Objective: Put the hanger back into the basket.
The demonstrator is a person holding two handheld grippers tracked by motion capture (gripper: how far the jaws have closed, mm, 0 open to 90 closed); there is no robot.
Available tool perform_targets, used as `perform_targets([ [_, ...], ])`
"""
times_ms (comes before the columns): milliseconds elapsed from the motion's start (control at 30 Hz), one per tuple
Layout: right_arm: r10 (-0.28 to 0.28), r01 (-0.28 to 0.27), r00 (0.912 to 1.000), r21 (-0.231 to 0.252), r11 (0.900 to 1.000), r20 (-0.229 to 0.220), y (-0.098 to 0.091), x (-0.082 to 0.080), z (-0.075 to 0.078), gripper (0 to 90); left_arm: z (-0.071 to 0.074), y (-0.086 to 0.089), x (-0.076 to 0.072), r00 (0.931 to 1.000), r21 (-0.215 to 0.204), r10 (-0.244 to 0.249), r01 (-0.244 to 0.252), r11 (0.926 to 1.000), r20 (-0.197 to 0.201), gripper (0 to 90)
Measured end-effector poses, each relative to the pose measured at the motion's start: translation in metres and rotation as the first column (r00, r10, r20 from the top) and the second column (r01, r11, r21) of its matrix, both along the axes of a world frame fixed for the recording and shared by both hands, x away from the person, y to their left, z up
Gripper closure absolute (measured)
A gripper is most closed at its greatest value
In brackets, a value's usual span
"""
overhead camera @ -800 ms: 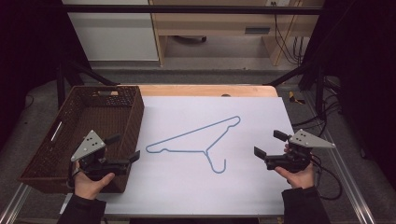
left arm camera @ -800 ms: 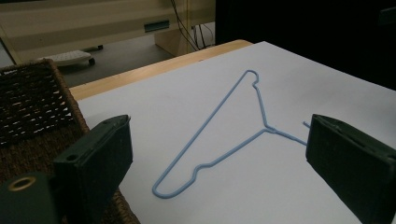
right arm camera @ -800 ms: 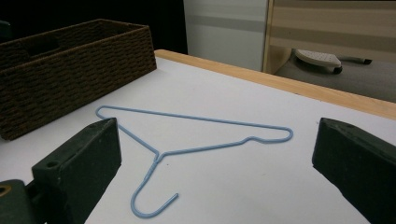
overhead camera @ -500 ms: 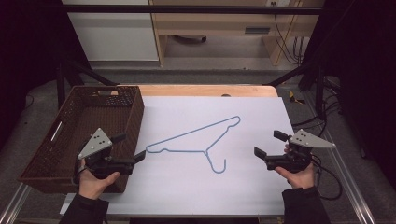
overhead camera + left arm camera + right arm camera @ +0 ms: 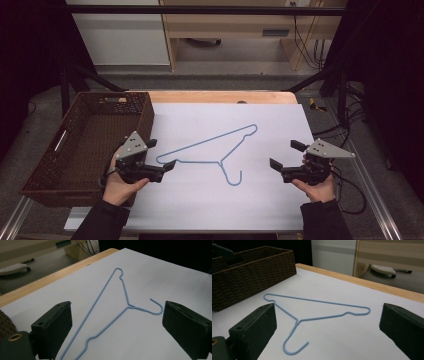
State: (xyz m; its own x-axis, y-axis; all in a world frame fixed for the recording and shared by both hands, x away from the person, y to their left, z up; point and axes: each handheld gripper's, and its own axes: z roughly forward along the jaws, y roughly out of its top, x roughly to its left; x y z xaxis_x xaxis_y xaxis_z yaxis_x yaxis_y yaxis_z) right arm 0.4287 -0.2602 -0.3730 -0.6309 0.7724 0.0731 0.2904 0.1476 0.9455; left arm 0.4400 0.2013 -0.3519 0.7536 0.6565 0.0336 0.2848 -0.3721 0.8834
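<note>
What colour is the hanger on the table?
Light blue; the hanger shows best in the right gripper view.

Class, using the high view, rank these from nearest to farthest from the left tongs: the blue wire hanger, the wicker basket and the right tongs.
From the left tongs:
1. Blue wire hanger: its near corner lies right at the jaw tips.
2. Wicker basket: alongside, at the table's left.
3. Right tongs: across the white sheet, on the right.
</note>
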Motion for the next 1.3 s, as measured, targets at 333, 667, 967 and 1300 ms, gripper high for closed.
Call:
perform_targets([
  [333,0.005,-0.005,1.0,-0.008,1.0,-0.003,0.001,0.001,-0.001,1.7,-0.011,-0.036,0.016,0.9965,0.105,-0.069,0.074,0.9917,-0.047,9.1],
  [667,0.012,-0.012,0.9999,-0.013,0.9998,-0.006,0.003,0.001,-0.002,1.6,-0.031,-0.065,0.033,0.9884,0.182,-0.1,0.12,0.9761,-0.114,11.3],
  [967,0.018,-0.018,0.9998,-0.013,0.9997,-0.009,0.003,0.001,-0.002,1.6,-0.052,-0.083,0.052,0.9797,0.259,-0.112,0.153,0.9538,-0.166,15.3],
  [1300,0.02,-0.02,0.9997,-0.018,0.9996,-0.011,0.005,0.003,-0.004,1.6,-0.074,-0.097,0.073,0.9675,0.28,-0.119,0.181,0.9427,-0.223,20.4],
])
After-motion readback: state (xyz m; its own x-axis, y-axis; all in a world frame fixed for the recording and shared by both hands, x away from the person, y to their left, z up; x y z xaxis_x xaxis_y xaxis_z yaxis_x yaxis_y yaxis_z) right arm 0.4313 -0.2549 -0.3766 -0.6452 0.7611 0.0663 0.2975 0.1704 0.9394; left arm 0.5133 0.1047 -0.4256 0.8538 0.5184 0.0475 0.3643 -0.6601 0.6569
